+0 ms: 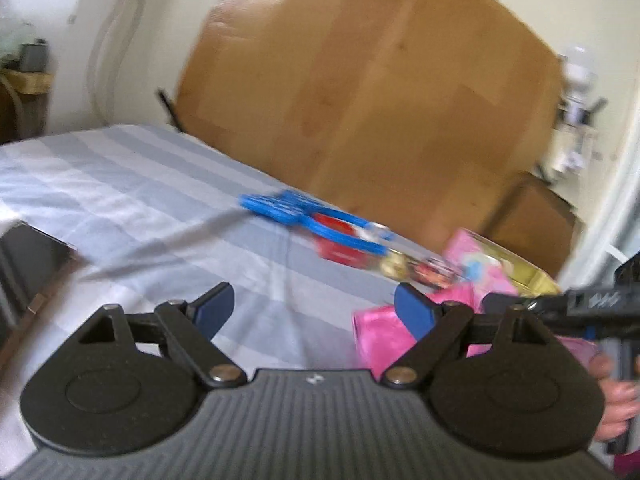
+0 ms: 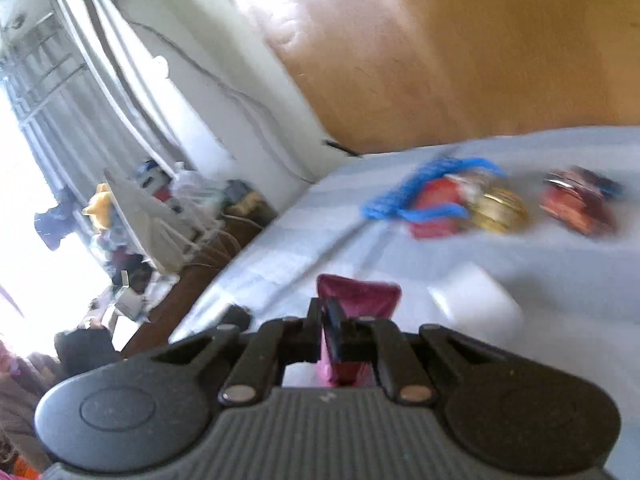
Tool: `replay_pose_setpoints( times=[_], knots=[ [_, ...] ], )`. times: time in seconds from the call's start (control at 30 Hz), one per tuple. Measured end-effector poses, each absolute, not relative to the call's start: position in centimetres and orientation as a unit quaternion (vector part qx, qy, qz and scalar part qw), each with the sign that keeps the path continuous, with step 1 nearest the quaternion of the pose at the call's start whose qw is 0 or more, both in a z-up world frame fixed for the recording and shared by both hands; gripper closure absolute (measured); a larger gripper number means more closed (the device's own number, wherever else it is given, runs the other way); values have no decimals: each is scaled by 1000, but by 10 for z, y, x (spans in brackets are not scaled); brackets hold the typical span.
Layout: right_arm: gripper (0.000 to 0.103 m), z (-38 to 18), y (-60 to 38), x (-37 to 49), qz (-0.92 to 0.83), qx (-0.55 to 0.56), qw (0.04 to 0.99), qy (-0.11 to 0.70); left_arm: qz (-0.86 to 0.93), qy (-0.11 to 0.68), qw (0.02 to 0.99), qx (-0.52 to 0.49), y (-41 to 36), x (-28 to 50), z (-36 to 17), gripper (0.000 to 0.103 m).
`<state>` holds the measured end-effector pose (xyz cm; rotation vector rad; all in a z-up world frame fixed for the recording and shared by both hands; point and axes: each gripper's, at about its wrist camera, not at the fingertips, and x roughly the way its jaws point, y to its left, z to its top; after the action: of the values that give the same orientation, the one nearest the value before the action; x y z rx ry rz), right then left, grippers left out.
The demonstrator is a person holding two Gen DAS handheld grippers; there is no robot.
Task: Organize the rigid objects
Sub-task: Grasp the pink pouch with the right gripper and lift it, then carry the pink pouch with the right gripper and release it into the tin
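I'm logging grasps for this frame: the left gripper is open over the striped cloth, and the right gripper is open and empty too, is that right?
Not quite. The left gripper is open over the striped cloth, but the right gripper is not open and empty: the right wrist view shows its jaws shut on a pink object.

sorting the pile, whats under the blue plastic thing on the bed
A red object lies partly beneath the blue plastic piece, with a gold round tin touching beside it, all on the striped sheet. Blur and the blue piece hide the red object's full shape.
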<state>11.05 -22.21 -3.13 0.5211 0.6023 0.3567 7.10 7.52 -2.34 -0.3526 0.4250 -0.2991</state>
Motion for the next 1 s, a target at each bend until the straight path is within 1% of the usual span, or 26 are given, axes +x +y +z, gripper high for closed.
replay_pose_setpoints(
  times=[0.03, 0.17, 0.3, 0.4, 0.47, 0.53, 0.6, 0.63, 0.67, 0.73, 0.77, 0.8, 0.87, 1.0],
  knots=[
    [94, -33, -227, 94, 148, 239, 917, 283, -159, 216, 947, -177, 70, 67, -23, 14],
    [94, -36, -246, 48, 83, 203, 940, 262, -183, 232, 940, -171, 50, 62, -22, 15],
    [94, -44, -259, 32, 75, 223, 936, 260, -189, 244, 938, -159, 35, 66, -21, 15],
    [93, -53, -258, 30, 84, 232, 933, 262, -205, 254, 936, -131, 22, 73, -23, 15],
    [90, -59, -250, 34, 91, 232, 931, 267, -206, 265, 936, -104, 13, 79, -27, 15],
    [81, -63, -244, 39, 100, 229, 930, 271, -207, 284, 931, -98, 10, 88, -33, 16],
    [78, -65, -235, 44, 107, 213, 932, 274, -217, 294, 925, -105, 11, 91, -37, 24],
    [78, -65, -231, 48, 111, 203, 932, 277, -221, 298, 923, -104, 10, 93, -39, 27],
    [78, -66, -228, 53, 116, 195, 933, 280, -223, 301, 922, -99, 7, 94, -40, 33],
    [74, -72, -225, 62, 123, 185, 932, 286, -228, 313, 918, -84, 0, 100, -45, 54],
    [74, -76, -223, 68, 125, 183, 930, 292, -239, 325, 911, -82, -4, 103, -48, 68],
    [84, -81, -221, 74, 131, 183, 926, 302, -231, 324, 914, -81, -6, 102, -47, 68],
    [86, -80, -222, 73, 130, 184, 929, 294, -227, 314, 920, -66, -14, 97, -36, 68],
    [86, -46, -239, 49, 120, 165, 951, 232, -259, 266, 927, -55, -39, 96, 2, 68]
  ],
)
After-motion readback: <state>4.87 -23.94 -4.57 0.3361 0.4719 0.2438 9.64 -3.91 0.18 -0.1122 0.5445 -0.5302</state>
